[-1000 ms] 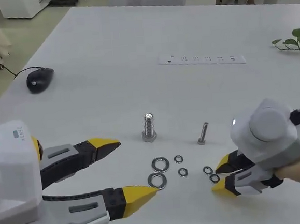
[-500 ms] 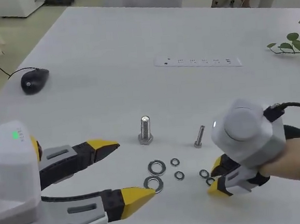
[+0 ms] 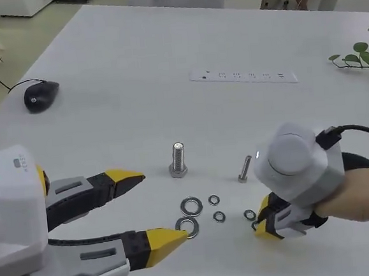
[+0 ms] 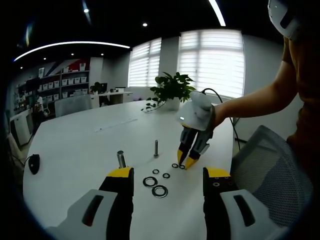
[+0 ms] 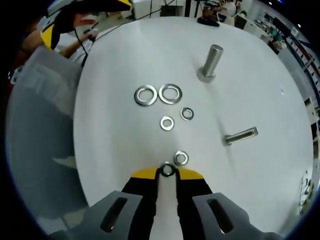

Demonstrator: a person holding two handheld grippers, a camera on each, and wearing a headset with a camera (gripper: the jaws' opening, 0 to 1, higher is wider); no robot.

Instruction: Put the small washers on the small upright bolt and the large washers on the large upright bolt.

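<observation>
**Item 1.** Right gripper (image 5: 167, 176): claw is pressing together on one small washer (image 5: 166, 170), pinching it at the yellow tips, low against the white table (image 3: 134, 65).

**Item 2.** Left gripper (image 3: 150, 208): claw is hanging spread wide, holding nothing, and pointing toward the washers from the near left.

**Item 3.** Large bolt (image 3: 178, 159): is standing upright on its head, with nothing on its shaft.

**Item 4.** Small bolt (image 3: 244, 168): is standing upright just right of the large one and just beside the right gripper (bare too).

**Item 5.** Two large washers (image 3: 191, 206): are lying flat, side by side, in front of the large bolt.

**Item 6.** Three more small washers (image 5: 167, 123): are lying flat between the large pair and the right gripper, one of them just beside the pinched washer.

**Item 7.** Sundries: a mouse (image 3: 40, 95), a power strip (image 3: 243, 77) and a plant (image 3: 357, 57) are sitting well apart, at the far side.
</observation>
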